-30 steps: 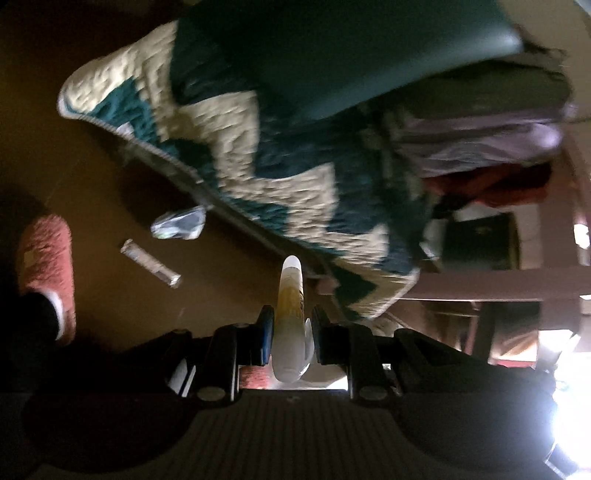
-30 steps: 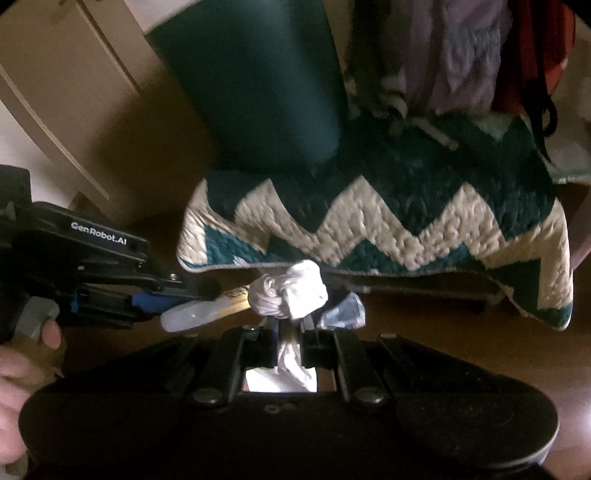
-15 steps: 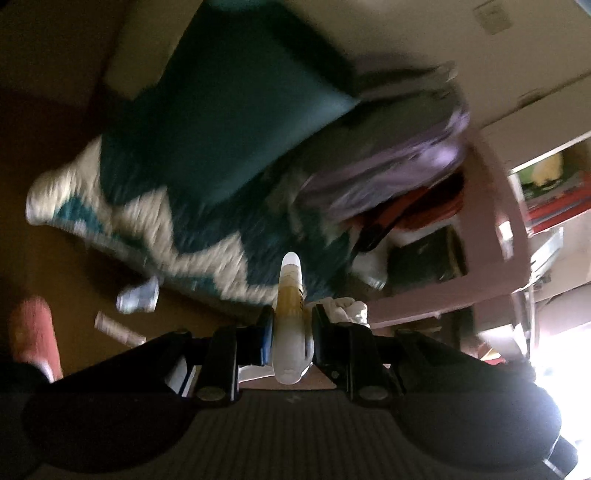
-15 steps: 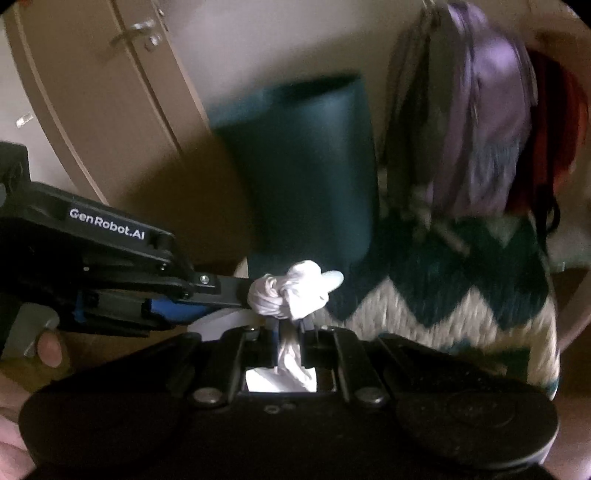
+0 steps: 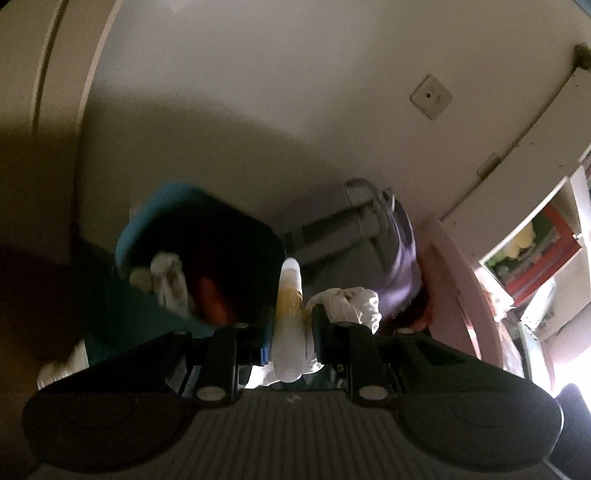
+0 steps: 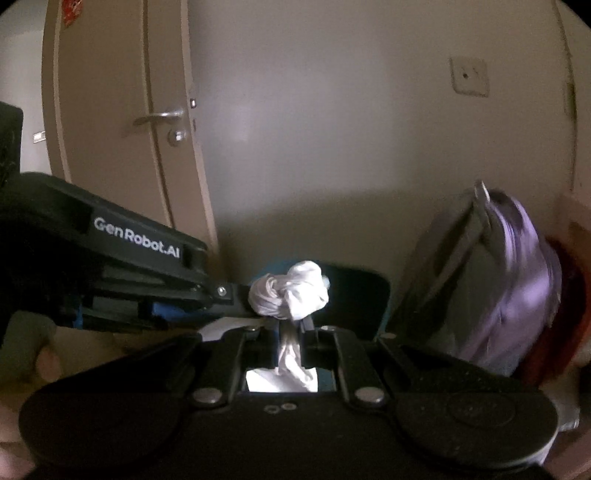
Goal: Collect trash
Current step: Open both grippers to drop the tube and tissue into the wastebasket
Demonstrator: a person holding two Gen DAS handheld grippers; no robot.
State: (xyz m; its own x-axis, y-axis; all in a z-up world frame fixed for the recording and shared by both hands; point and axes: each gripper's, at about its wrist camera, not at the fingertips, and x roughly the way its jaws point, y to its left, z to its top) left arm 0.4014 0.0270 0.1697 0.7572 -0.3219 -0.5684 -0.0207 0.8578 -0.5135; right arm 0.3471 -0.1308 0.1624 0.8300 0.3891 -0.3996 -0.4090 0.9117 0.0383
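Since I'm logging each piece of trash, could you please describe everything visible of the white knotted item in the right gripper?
The white knotted wad looks like thin crumpled plastic or tissue, tied in a knot at the top. Its twisted tail runs down between the closed fingers of the right gripper, which pinch it just below the knot. It is held upright in front of the dark teal bin, beside the left gripper.

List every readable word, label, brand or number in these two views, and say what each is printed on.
"GenRobot.AI": white lettering on the side of the left gripper, seen in the right wrist view.
The label on the bottle in that gripper is too blurred to read.
The red sticker on the door is unreadable.
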